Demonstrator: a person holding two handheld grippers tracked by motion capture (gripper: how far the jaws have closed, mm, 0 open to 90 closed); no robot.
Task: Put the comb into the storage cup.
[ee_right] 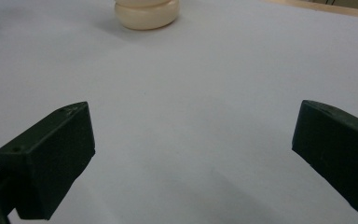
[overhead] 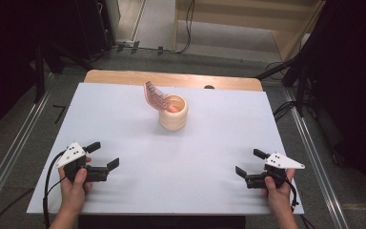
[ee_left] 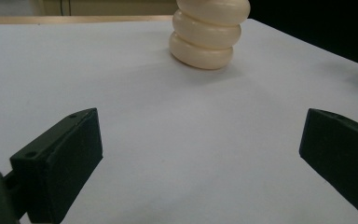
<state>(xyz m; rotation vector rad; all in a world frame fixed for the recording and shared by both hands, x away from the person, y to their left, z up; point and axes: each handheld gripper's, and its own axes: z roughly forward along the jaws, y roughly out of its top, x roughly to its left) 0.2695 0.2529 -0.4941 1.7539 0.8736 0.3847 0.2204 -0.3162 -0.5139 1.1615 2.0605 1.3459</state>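
Note:
A cream ribbed cup point(overhead: 174, 113) stands upright on the white table top point(overhead: 124, 124), a little behind its middle. A pink patterned pouch point(overhead: 155, 98) leans out of the cup's left rim. The cup's rounded rings point(ee_left: 206, 32) rise ahead in the left gripper view, and its base point(ee_right: 146, 14) sits at the top of the right gripper view. My left gripper point(overhead: 106, 155) rests open near the front left edge, nothing between its jaws. At the front right, my right gripper point(overhead: 250, 162) is open and holds nothing too. Both point inward toward the cup.
A bare wooden strip point(overhead: 124, 76) runs along the table's far edge. Metal rails point(overhead: 9, 152) flank the table on the floor, with dark stands and cables point(overhead: 286, 71) behind it. The white surface between the grippers and the cup is flat and bare.

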